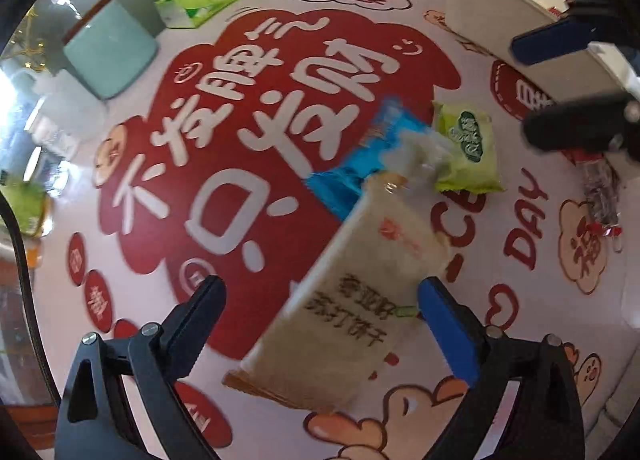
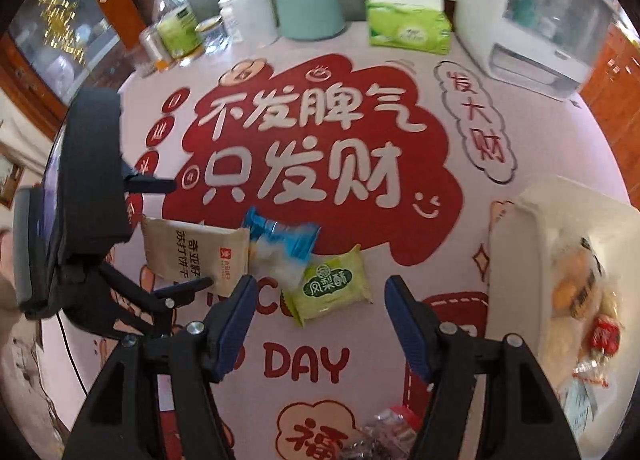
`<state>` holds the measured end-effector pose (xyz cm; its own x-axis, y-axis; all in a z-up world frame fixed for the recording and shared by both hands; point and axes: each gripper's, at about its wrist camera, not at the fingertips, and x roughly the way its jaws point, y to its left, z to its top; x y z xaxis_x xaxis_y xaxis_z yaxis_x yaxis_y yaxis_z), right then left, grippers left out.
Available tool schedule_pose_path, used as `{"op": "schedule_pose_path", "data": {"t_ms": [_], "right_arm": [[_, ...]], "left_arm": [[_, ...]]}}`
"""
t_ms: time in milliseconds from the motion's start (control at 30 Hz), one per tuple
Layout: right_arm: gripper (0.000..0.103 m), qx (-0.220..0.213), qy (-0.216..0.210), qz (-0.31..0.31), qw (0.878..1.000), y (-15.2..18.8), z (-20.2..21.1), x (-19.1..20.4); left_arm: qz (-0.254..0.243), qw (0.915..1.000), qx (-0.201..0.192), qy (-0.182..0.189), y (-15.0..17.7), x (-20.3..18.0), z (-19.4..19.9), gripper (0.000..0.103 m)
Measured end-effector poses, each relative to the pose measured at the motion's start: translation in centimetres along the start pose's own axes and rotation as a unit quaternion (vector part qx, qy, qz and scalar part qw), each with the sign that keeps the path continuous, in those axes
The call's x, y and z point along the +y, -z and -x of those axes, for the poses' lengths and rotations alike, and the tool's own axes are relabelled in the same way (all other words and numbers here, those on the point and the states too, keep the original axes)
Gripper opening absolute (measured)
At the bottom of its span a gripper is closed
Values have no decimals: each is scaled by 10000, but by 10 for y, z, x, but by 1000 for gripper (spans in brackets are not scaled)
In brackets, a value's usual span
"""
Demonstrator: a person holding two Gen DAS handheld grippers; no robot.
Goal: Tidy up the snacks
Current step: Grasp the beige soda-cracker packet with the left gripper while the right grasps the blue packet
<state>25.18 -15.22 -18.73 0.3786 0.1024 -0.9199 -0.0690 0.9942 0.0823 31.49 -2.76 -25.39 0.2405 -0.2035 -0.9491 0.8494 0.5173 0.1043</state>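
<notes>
Beige cracker pack (image 1: 356,292) sits between the wide-spread left gripper (image 1: 320,324); close squarely on its middle, while the right gripper (image 2: 320,324) hangs spread, empty

Even daylight reaches you; glare washes the left wrist view at nine o'clock. Motion blur smears the beige cracker packet (image 1: 352,280) and blue wrapper (image 1: 360,163). Fisheye distortion bends the printed tablecloth (image 2: 320,163) toward dark, vignetted edges in both views.
</notes>
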Motion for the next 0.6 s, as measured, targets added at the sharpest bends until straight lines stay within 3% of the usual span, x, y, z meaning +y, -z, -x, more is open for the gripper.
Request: {"op": "schedule_pose_path", "data": {"t_ms": [267, 433, 600], "right_arm": [[66, 138, -24, 585, 9982, -16, -26, 15], [66, 138, -188, 662, 9975, -29, -40, 20], [66, 125, -221, 1268, 9916, -43, -57, 34]], "left_arm": [[321, 9986, -8, 422, 9, 13, -5, 91], [381, 9984, -59, 411, 30, 8, -1, 82], [466, 9981, -48, 396, 36, 10, 4, 72]]}}
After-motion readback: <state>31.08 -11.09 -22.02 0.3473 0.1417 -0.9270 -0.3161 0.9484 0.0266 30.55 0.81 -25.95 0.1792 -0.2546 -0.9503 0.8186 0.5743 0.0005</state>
